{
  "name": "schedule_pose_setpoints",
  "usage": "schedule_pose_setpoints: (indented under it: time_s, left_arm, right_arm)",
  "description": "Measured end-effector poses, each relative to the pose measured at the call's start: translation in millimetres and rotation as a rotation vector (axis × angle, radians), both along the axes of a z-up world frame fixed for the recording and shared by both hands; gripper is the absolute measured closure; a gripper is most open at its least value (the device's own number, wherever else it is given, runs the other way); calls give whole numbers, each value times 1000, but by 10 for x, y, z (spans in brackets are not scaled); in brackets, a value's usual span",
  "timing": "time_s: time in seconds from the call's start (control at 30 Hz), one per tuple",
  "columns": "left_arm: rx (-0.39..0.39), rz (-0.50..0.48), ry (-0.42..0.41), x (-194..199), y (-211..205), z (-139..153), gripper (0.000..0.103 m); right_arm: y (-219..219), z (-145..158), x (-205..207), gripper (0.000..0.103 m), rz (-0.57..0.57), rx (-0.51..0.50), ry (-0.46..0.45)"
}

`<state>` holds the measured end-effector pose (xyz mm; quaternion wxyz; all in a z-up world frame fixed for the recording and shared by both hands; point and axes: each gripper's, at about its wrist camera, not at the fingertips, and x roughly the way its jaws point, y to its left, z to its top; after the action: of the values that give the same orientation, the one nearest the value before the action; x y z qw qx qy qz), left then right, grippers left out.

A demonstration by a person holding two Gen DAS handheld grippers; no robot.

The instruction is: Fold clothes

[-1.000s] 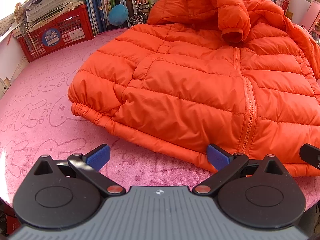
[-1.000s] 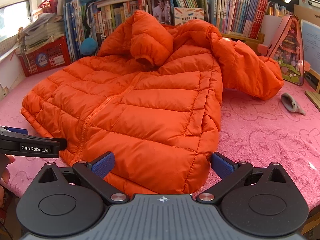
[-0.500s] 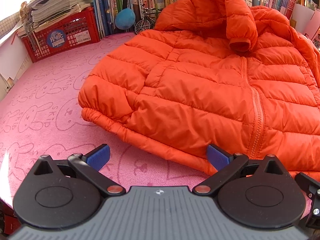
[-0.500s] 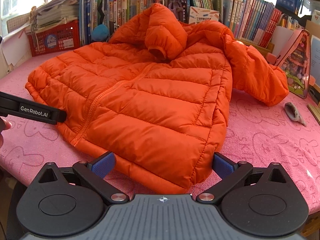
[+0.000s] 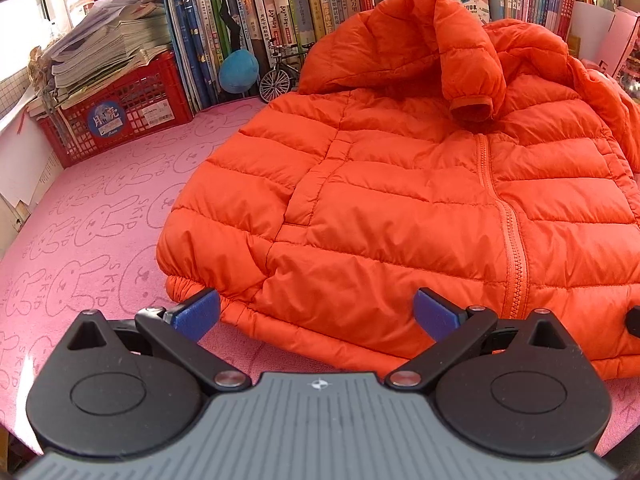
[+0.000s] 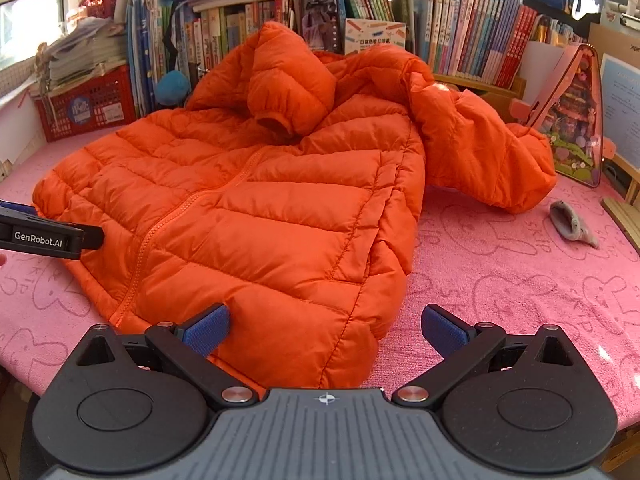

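Left wrist view shows the left gripper [image 5: 316, 316] with its jaws spread wide and holding nothing, poised at the bottom hem of the orange puffer jacket [image 5: 400, 208], which lies zipped and front-up on the pink mat [image 5: 100, 216]. The right gripper [image 6: 326, 330] is likewise wide open and empty at the hem's other corner. One sleeve [image 6: 292, 92] is already folded over the chest; the other sleeve [image 6: 488, 152] sprawls sideways. The step looks like an approach to the hem — next, each gripper would need to close on a corner. Whether the pads touch fabric is unclear, and the jacket's back is hidden.
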<state>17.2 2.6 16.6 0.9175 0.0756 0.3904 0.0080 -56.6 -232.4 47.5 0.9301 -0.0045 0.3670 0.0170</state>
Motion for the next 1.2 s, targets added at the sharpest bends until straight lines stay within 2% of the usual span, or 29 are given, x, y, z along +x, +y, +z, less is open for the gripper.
schedule_pose_setpoints:
  time_s: [0.13,0.33,0.43,0.63,0.93,1.03,1.13,1.17,1.2]
  left_arm:
    - [-37,-22,15,21,-5,15,0]
    - [-22,-70,6,49,-130,56,0]
    - [-17,-89,11,130,-176,87,0]
    - [12,-159,25,311,-324,153,0]
    - [73,-202,24,482,-399,162,0]
    - [142,-172,-77,467,-212,258,0]
    - [223,-44,-229,474,182,364,0]
    - [217,-6,-252,470,316,361,0]
    - [179,10,-246,510,475,377,0]
  right_arm:
    - [-62,3,59,0,0,13,12]
    - [-104,242,311,0,54,-107,-42]
    - [-219,326,526,0,52,-119,-35]
    - [-444,284,930,0,-28,-75,44]
    - [-477,75,798,0,-27,-15,96]
    - [-449,1,642,0,-22,15,90]
    - [-417,-45,459,0,-19,36,58]
    - [-403,-55,431,0,-9,47,53]
    - [-388,-64,409,0,2,61,49]
